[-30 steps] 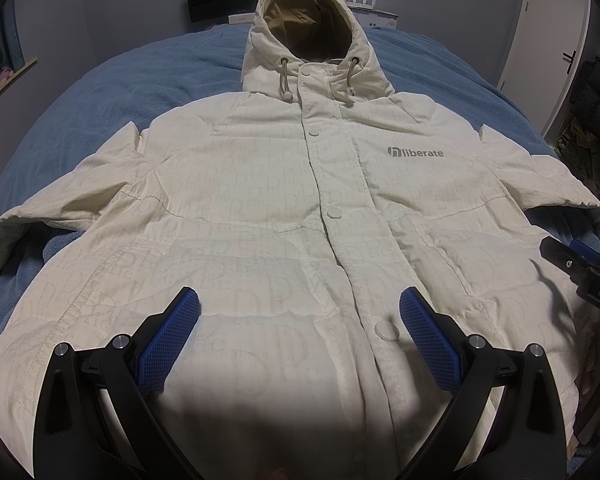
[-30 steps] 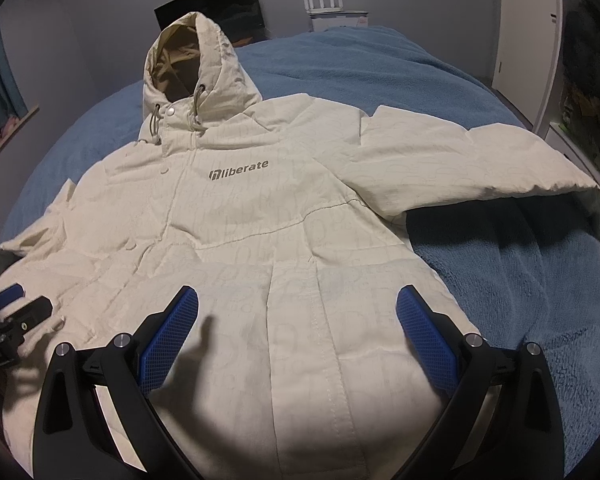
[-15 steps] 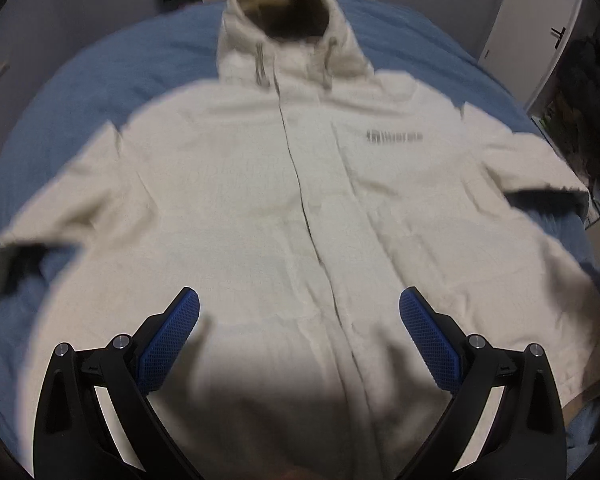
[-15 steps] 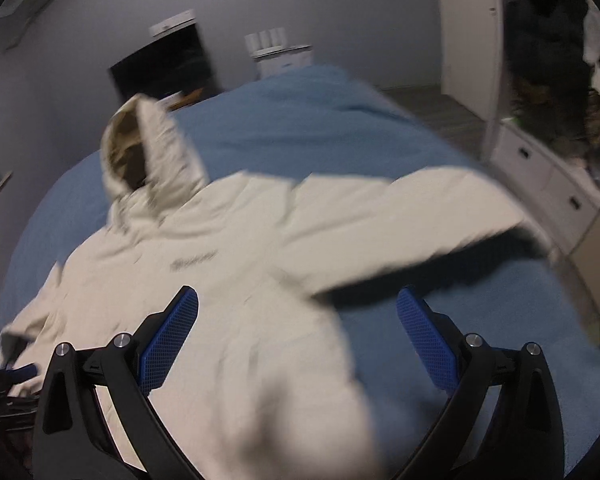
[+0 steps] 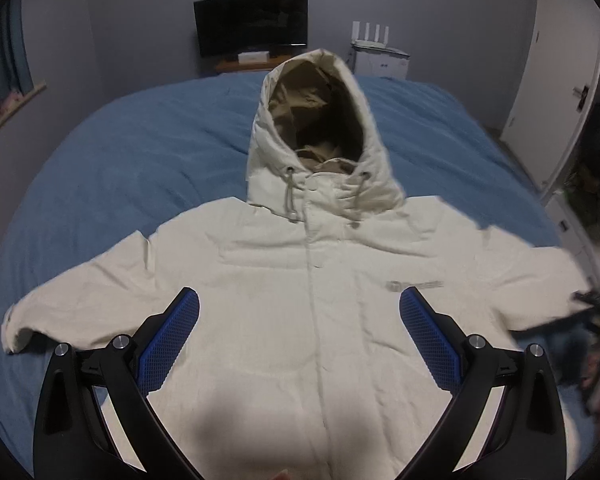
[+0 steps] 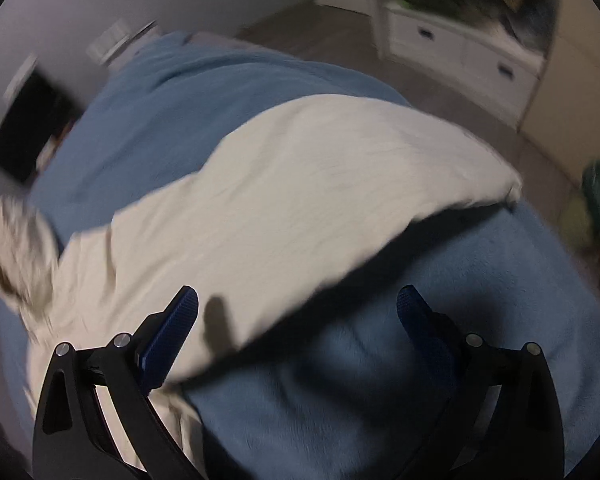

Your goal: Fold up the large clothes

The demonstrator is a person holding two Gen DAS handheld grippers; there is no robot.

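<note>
Blue bed [image 5: 120, 184], cream hooded jacket [image 5: 284, 292] spread flat

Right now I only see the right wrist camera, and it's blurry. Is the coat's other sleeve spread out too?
Observer: Yes, the other sleeve lies spread out on the bed.
Operator: Is it done up?
Observer: The coat lies front up, its front closed.
Operator: Anything held on the left?
Observer: No, the left gripper is open, holding nothing.
</note>
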